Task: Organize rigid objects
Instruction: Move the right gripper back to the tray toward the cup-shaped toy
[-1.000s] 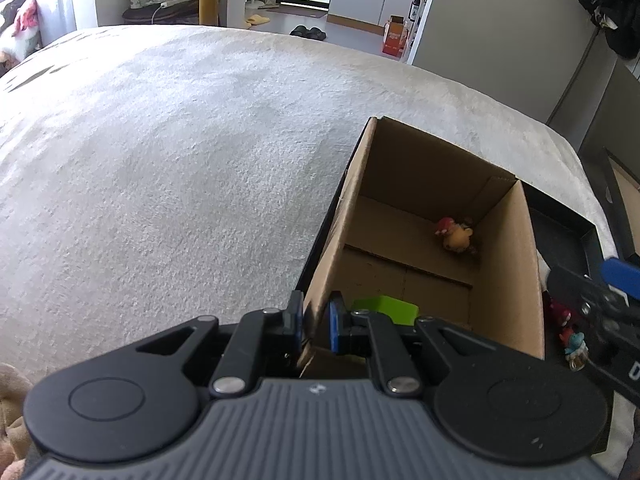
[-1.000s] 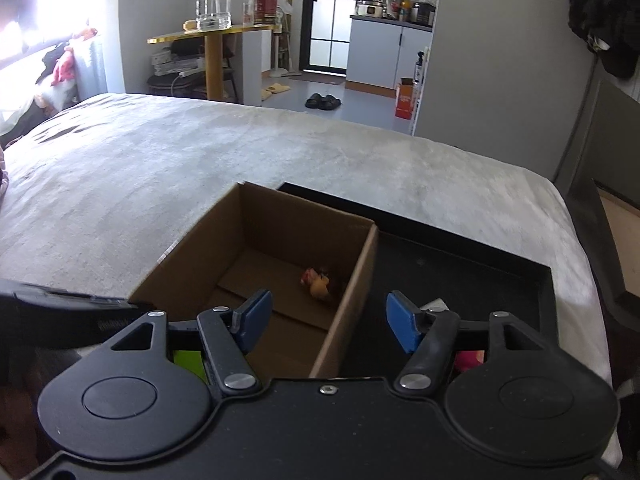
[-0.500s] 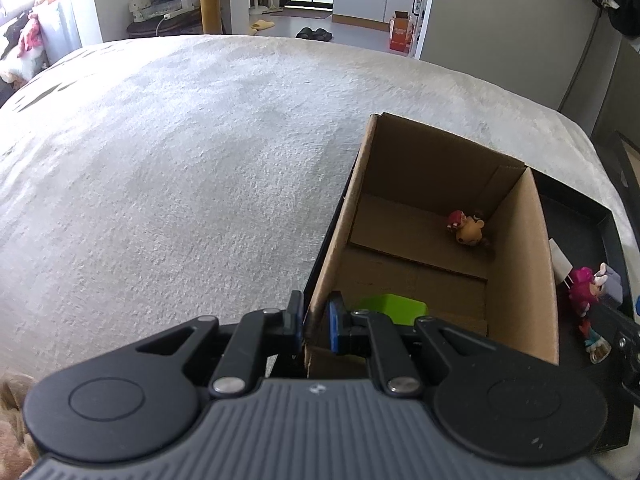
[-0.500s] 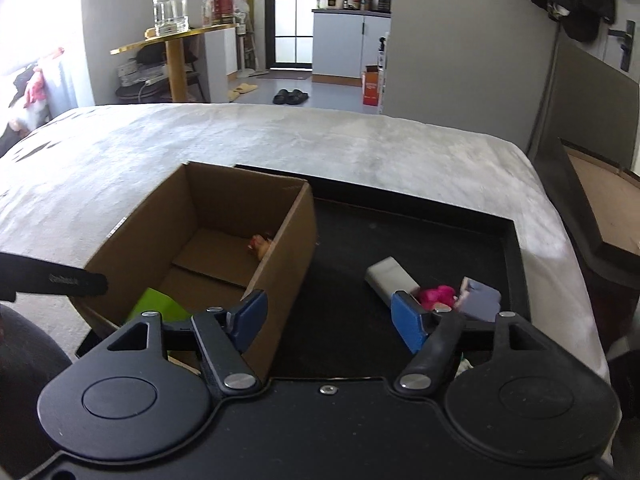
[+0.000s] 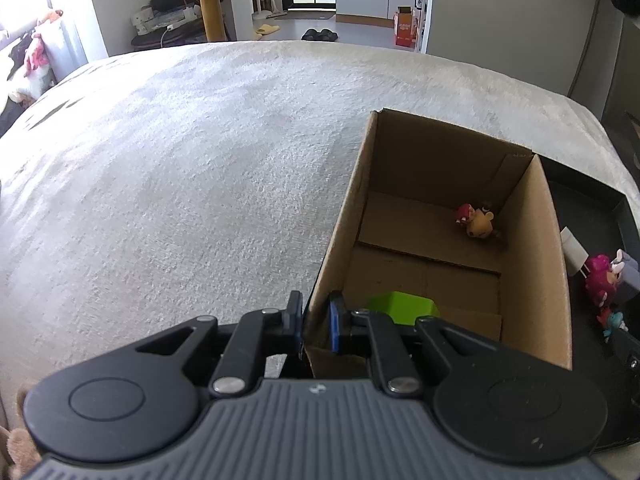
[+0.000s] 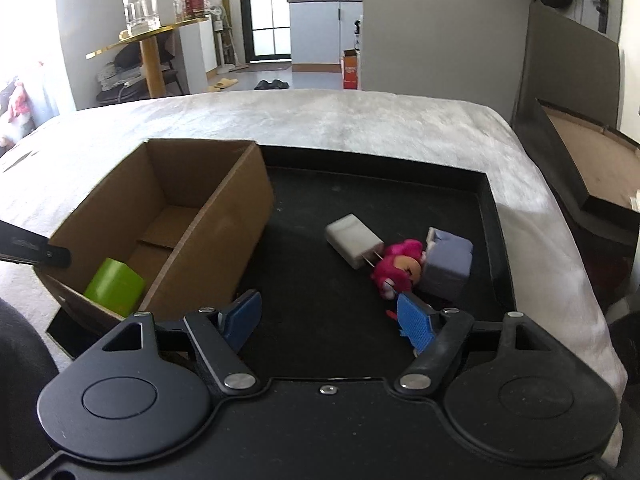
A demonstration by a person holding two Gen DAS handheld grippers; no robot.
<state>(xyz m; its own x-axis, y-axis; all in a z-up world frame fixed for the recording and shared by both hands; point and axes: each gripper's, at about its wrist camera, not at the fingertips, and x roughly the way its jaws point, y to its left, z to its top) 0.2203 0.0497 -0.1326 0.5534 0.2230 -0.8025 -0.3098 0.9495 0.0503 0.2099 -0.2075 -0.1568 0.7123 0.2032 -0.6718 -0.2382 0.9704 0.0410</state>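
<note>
On the tray (image 6: 486,196), three toys; left jaws pinch box (image 5: 532,248), right spread.

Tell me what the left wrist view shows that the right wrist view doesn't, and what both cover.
Only the left wrist view: the left gripper shut on the cardboard box wall, and the yellow figurine in the far corner.

Only the right wrist view: the right gripper, open above the black tray.

Both: the box, green block, white charger, pink figurine and lavender cube.
</note>
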